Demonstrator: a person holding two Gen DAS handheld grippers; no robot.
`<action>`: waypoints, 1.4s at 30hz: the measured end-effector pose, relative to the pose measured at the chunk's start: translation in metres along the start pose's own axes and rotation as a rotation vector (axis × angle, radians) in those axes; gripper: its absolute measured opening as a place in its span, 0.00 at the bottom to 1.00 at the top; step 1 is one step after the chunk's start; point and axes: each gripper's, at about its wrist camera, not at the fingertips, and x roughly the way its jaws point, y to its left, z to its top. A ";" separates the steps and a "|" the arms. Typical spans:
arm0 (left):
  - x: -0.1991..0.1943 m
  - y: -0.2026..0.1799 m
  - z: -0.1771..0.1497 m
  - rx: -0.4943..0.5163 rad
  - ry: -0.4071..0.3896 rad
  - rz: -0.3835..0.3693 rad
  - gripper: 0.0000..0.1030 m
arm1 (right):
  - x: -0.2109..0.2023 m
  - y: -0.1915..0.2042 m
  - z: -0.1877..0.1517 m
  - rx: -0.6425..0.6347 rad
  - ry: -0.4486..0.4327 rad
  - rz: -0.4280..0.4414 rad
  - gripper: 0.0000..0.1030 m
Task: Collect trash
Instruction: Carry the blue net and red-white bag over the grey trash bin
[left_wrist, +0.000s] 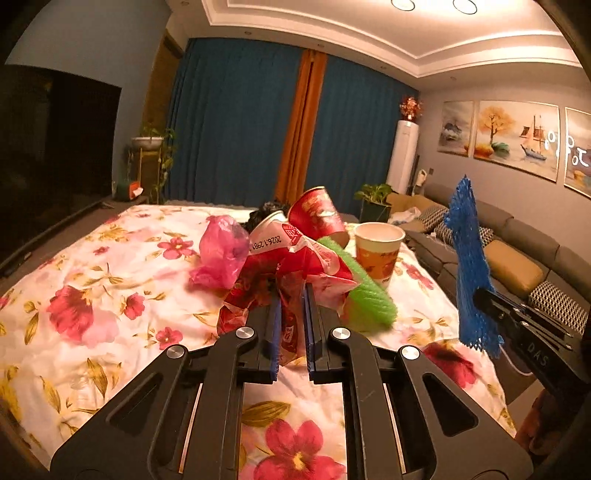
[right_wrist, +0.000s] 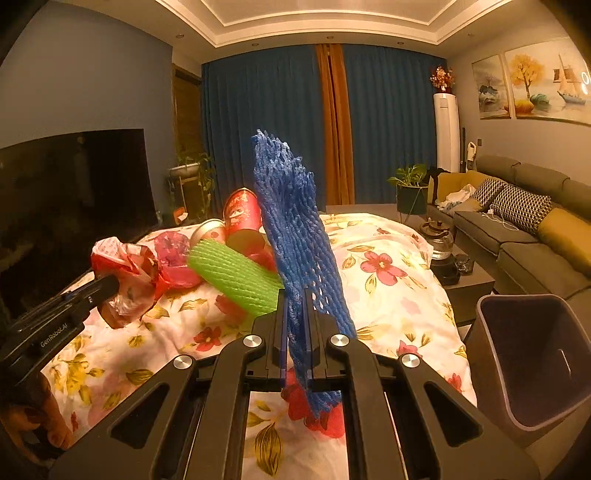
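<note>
My left gripper (left_wrist: 291, 295) is shut on a crumpled red and white plastic wrapper (left_wrist: 295, 262), held above the floral cloth; it also shows in the right wrist view (right_wrist: 122, 273). My right gripper (right_wrist: 295, 299) is shut on a blue foam net sleeve (right_wrist: 291, 221), standing upright; the sleeve also shows in the left wrist view (left_wrist: 469, 266). On the cloth lie a green foam net (left_wrist: 365, 291), a pink plastic bag (left_wrist: 221, 251), a tipped red paper cup (left_wrist: 317, 214) and an upright paper cup (left_wrist: 378, 251).
A dark bin (right_wrist: 532, 362) stands open at the table's right side. The floral-covered table (right_wrist: 388, 280) fills the middle. A grey sofa (right_wrist: 535, 225) runs along the right wall, a glass kettle (right_wrist: 441, 243) sits on a low stand, a dark TV (right_wrist: 70, 203) stands left.
</note>
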 end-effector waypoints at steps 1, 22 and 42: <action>-0.001 -0.003 0.000 0.003 -0.002 -0.004 0.10 | -0.003 -0.001 0.000 0.000 -0.003 -0.002 0.07; 0.000 -0.097 0.001 0.111 -0.012 -0.170 0.10 | -0.052 -0.049 -0.001 0.037 -0.058 -0.107 0.07; 0.034 -0.243 -0.015 0.230 0.027 -0.438 0.10 | -0.108 -0.163 -0.009 0.145 -0.106 -0.371 0.08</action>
